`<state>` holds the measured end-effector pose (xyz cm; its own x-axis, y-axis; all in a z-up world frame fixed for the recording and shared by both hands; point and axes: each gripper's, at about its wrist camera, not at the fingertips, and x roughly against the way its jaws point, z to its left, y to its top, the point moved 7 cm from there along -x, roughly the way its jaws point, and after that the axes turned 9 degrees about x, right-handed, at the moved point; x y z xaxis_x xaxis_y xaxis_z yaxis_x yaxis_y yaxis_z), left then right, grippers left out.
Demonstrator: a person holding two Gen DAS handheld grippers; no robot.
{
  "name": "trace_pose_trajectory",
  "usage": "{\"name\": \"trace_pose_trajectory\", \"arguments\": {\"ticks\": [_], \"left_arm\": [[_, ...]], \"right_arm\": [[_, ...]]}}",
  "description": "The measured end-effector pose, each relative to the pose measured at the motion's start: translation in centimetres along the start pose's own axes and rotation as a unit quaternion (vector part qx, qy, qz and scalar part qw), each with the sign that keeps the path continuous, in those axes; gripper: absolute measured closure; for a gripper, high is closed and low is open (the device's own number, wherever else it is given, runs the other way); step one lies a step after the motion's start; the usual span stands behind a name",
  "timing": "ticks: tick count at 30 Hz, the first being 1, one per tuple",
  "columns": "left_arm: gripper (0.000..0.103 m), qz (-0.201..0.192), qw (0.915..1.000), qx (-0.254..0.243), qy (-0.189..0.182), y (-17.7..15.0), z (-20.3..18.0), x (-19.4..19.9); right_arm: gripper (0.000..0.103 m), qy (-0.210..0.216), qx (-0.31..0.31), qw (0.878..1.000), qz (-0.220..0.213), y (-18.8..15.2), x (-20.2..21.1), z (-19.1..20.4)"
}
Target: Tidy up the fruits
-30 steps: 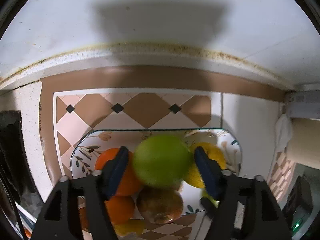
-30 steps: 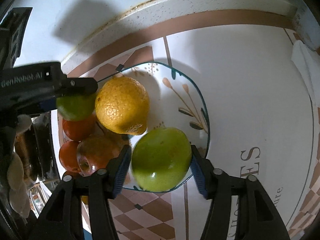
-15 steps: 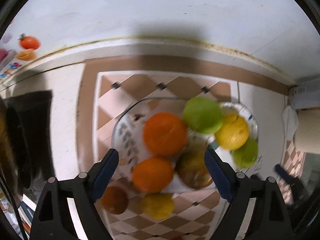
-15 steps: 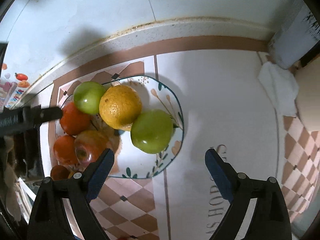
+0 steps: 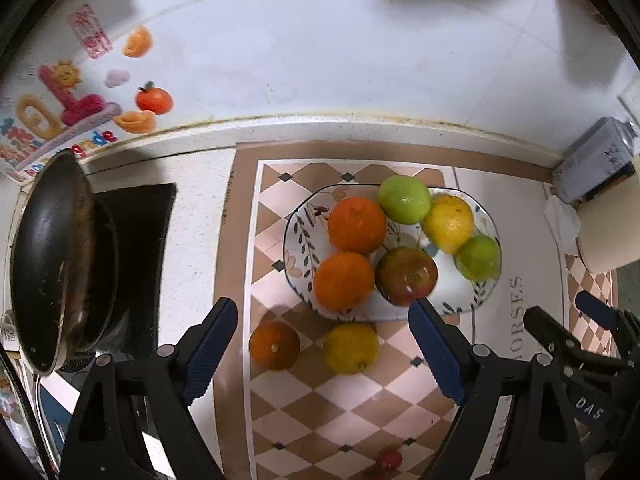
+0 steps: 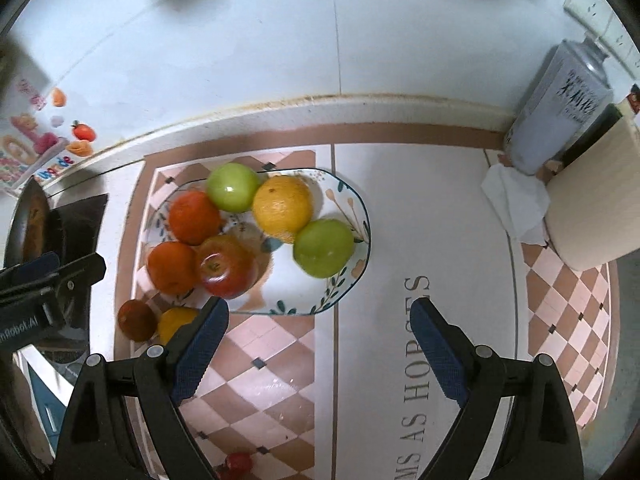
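Observation:
A leaf-patterned plate [image 5: 300, 236] [image 6: 352, 200] on the checkered mat holds two green apples [image 5: 404, 199] [image 5: 478, 257], two oranges [image 5: 356, 224] [image 5: 343, 274], a yellow citrus [image 5: 448, 222] and a red apple [image 5: 406, 275]. A dark orange [image 5: 274, 345] and a yellow lemon [image 5: 351, 347] lie on the mat in front of the plate. My left gripper [image 5: 323, 354] is open and empty above these two. My right gripper [image 6: 319, 354] is open and empty, hovering near the plate's front right edge.
A dark pan [image 5: 48, 256] sits on a black stove at the left. A grey canister [image 6: 560, 108], crumpled tissue [image 6: 516, 200] and a beige container [image 6: 596, 200] stand at the right. A small red fruit [image 6: 239, 462] lies on the mat near me. The tiled wall is behind.
Both grippers opened, released their green apples onto the plate and pulled back and up; more of the counter now shows.

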<state>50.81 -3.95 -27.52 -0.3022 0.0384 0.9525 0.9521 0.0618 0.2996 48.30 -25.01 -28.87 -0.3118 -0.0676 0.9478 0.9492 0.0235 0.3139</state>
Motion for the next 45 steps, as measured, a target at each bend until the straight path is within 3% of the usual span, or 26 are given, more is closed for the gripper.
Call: {"name": "trace_pose_trajectory", "arguments": {"ticks": [17,30,33,36,39,45], "left_arm": [[0.016,-0.112,0.9936,0.001,-0.013,-6.7,1.2,11.1],[0.016,-0.161,0.9867,0.017,-0.018,-8.5,1.9,15.0],[0.016,-0.161,0.9866,0.023,-0.016,-8.3,2.3,14.7],[0.015,-0.156,0.9873,0.029,-0.013,-8.0,2.7,14.0],[0.000,-0.147,0.9885,0.035,-0.001,-7.5,3.6,12.7],[0.000,-0.128,0.9866,0.055,0.085,-6.2,8.0,7.9]], "right_arm": [[0.009,-0.007,0.014,0.995,-0.098,-5.7,12.3,2.4],[0.009,-0.006,0.012,0.990,-0.139,-7.9,17.2,2.9],[0.009,0.002,0.003,0.990,-0.143,-7.7,17.1,2.7],[0.001,0.017,-0.007,0.990,-0.143,-7.2,15.9,2.4],[0.001,0.030,-0.003,0.992,-0.124,-6.7,13.4,2.7],[0.001,0.079,0.007,0.995,-0.053,-6.0,5.3,5.4]]}}
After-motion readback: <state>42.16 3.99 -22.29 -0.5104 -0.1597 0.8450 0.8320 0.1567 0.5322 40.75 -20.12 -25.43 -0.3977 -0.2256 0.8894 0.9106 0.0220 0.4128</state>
